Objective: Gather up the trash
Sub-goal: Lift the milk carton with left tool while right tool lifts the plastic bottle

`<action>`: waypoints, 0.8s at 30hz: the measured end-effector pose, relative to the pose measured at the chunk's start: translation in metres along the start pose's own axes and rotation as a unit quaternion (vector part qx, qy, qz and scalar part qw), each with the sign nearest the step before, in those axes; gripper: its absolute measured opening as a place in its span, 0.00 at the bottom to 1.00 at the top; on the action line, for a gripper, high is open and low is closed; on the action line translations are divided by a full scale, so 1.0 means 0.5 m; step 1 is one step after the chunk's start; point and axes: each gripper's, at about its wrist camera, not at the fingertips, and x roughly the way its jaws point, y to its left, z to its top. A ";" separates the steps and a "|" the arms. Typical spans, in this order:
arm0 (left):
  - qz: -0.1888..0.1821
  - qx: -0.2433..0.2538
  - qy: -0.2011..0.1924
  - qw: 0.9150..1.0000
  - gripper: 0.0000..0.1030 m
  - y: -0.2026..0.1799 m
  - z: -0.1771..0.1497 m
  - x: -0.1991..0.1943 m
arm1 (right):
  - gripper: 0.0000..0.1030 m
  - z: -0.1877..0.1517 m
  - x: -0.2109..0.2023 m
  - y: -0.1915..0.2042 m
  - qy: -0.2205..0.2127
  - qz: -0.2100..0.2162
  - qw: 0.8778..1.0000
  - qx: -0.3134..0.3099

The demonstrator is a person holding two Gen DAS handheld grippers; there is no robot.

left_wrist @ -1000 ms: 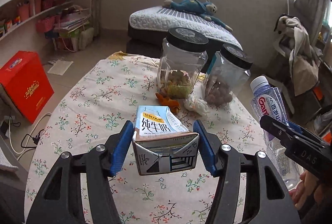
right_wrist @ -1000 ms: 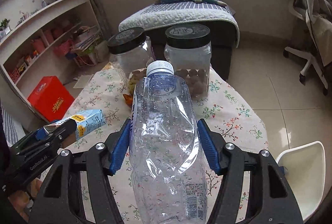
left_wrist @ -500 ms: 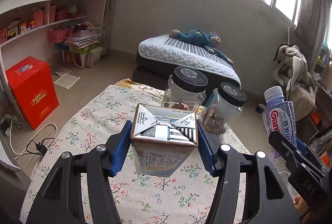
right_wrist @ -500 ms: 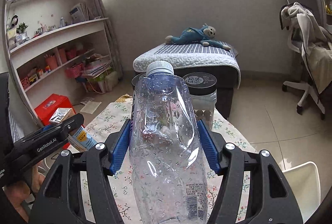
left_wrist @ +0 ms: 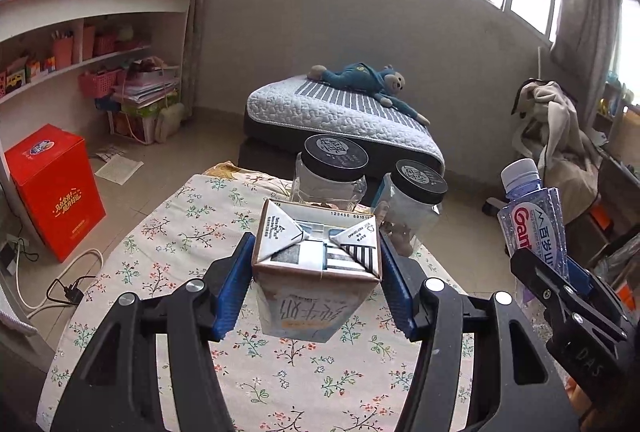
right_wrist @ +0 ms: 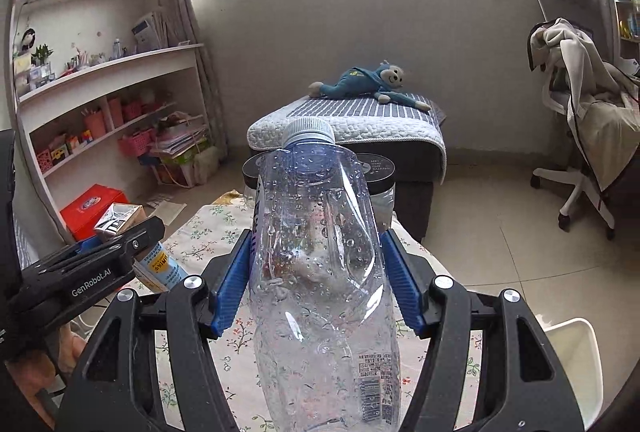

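My left gripper point(left_wrist: 316, 272) is shut on a milk carton point(left_wrist: 316, 272), its folded end facing the camera, lifted above the floral tablecloth point(left_wrist: 168, 256). The blue pads point(left_wrist: 232, 284) press on both sides of it. My right gripper point(right_wrist: 316, 272) is shut on an empty, dented clear plastic bottle point(right_wrist: 316, 264) with a pale cap, held upright over the table. From the left wrist view the bottle point(left_wrist: 532, 216) shows at the right. In the right wrist view the carton point(right_wrist: 124, 220) and left gripper appear at the left.
Two clear jars with black lids point(left_wrist: 334, 168) point(left_wrist: 418, 188) stand at the table's far side. Beyond are a low bed with a blue plush monkey point(left_wrist: 360, 80), shelves point(left_wrist: 80, 44), a red box point(left_wrist: 52, 188) on the floor, a draped chair point(right_wrist: 580, 112) and a white bin point(right_wrist: 576, 364).
Both grippers rose and tilted up with their loads. The carton, lying near the tablecloth a second ago, now hangs above it with its end turned up. The table items in front dropped out of sight.
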 end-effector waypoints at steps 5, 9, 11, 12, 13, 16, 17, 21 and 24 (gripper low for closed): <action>-0.012 0.015 0.001 1.000 0.57 -0.032 -0.011 -0.007 | 0.59 -0.003 -0.017 -0.022 -0.003 -0.011 1.000 0.002; -0.021 0.025 0.001 0.999 0.57 -0.059 -0.023 -0.013 | 0.59 -0.005 -0.034 -0.046 -0.004 -0.023 1.000 0.004; -0.031 0.026 0.001 0.999 0.57 -0.073 -0.028 -0.016 | 0.59 -0.005 -0.043 -0.060 -0.006 -0.029 1.000 0.007; -0.036 0.027 0.003 0.999 0.57 -0.081 -0.031 -0.017 | 0.59 -0.005 -0.047 -0.067 -0.007 -0.032 0.999 0.009; -0.041 0.028 0.005 0.999 0.57 -0.090 -0.036 -0.018 | 0.59 -0.006 -0.051 -0.074 -0.007 -0.035 0.999 0.010; -0.054 0.034 0.006 0.998 0.57 -0.116 -0.048 -0.023 | 0.59 -0.008 -0.064 -0.093 -0.008 -0.045 0.999 0.013; -0.058 0.037 0.006 0.998 0.57 -0.125 -0.053 -0.025 | 0.59 -0.009 -0.069 -0.101 -0.008 -0.049 0.999 0.014; -0.076 0.057 0.013 0.995 0.57 -0.175 -0.072 -0.030 | 0.59 -0.011 -0.088 -0.141 -0.010 -0.066 0.997 0.023; -0.088 0.068 0.020 0.994 0.57 -0.212 -0.089 -0.032 | 0.59 -0.014 -0.102 -0.181 -0.011 -0.085 0.996 0.034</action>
